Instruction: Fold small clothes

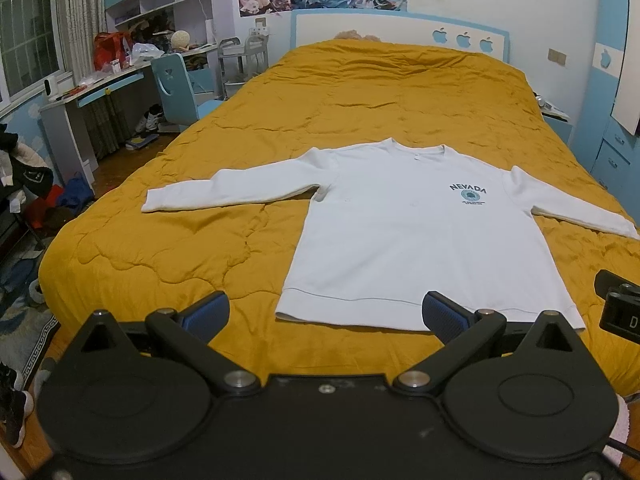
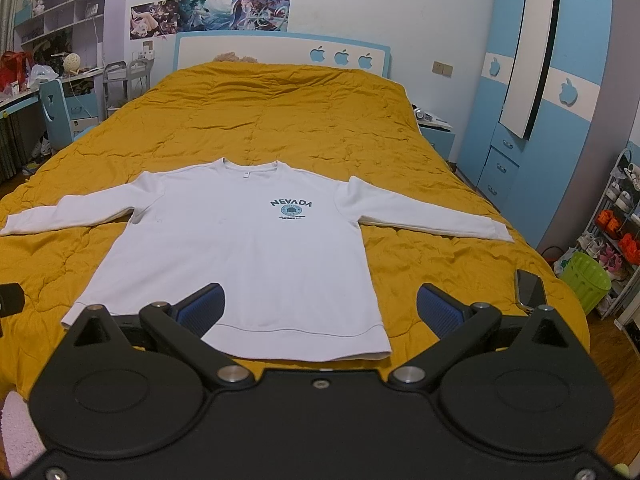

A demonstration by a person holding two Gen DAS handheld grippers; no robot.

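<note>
White shirt (image 2: pixel 240 248) flat on the bed (image 2: pixel 280 120) — nothing folded yet.
Both grippers' fingers (image 1: pixel 444 314) spread wide, empty; its hem lies nearest, maybe just under them.

Left hand-held gripper (image 1: pixel 326 312): I see a matte black body, broad and flat, filling the near part of my left wrist view.
Fingers (image 1: pixel 444 314): blue ribbed pads on black angular links, one each side.
Side discs: two large round black housings, each with a shallow raised circle, flanking the centre plate.
Fasteners: silver round pivot pins at the link bases; smaller silver caps nearer the pads; one small screw on the centre plate's front edge.
Triangular cut-outs: one in each outer black bracket.
Right hand-held gripper (image 2: pixel 320 308): same black build, blue ribbed pads, silver pins; two extra screws at its near corners.
</note>
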